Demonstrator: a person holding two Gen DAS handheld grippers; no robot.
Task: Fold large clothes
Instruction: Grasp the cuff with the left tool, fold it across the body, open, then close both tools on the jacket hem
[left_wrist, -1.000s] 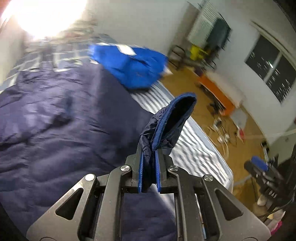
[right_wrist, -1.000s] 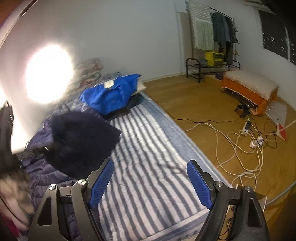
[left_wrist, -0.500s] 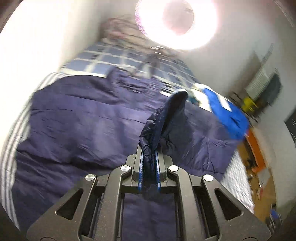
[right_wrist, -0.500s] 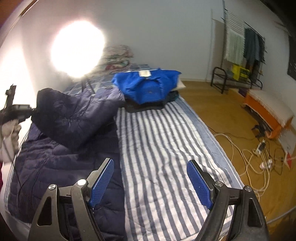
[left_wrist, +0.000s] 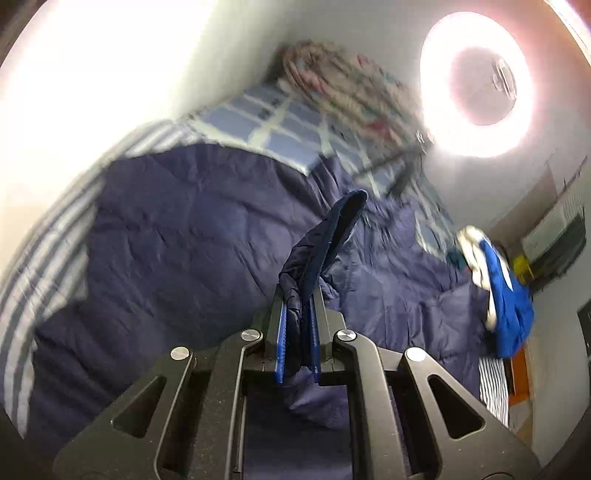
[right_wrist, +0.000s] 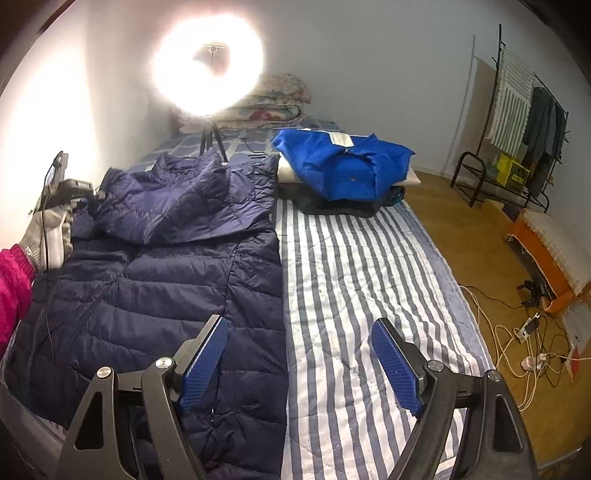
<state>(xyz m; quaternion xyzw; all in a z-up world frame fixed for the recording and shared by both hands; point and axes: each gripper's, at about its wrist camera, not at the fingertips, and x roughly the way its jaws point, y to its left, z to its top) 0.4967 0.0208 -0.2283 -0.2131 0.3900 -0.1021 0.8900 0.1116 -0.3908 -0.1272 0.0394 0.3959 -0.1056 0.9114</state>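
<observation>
A large navy quilted down jacket (right_wrist: 177, 277) lies along the left half of the striped bed (right_wrist: 354, 280). Its sleeve is folded across the chest toward the left edge. My left gripper (left_wrist: 297, 332) is shut on the sleeve cuff (left_wrist: 325, 240), which sticks up between the blue pads. In the right wrist view the left gripper (right_wrist: 64, 188) is at the jacket's far left, held by a gloved hand. My right gripper (right_wrist: 299, 354) is open and empty, hovering above the jacket's lower hem and the bare striped sheet.
A folded bright blue garment (right_wrist: 347, 166) lies on a pile at the head of the bed. A ring light on a tripod (right_wrist: 208, 66) stands beside folded quilts (right_wrist: 273, 99). Cables (right_wrist: 517, 332), an orange bench (right_wrist: 546, 247) and a clothes rack (right_wrist: 517, 110) are on the wooden floor at the right.
My left gripper has carried the sleeve cuff from the right side of the bed across the jacket to its left side. The right gripper has stayed open while its view swung left.
</observation>
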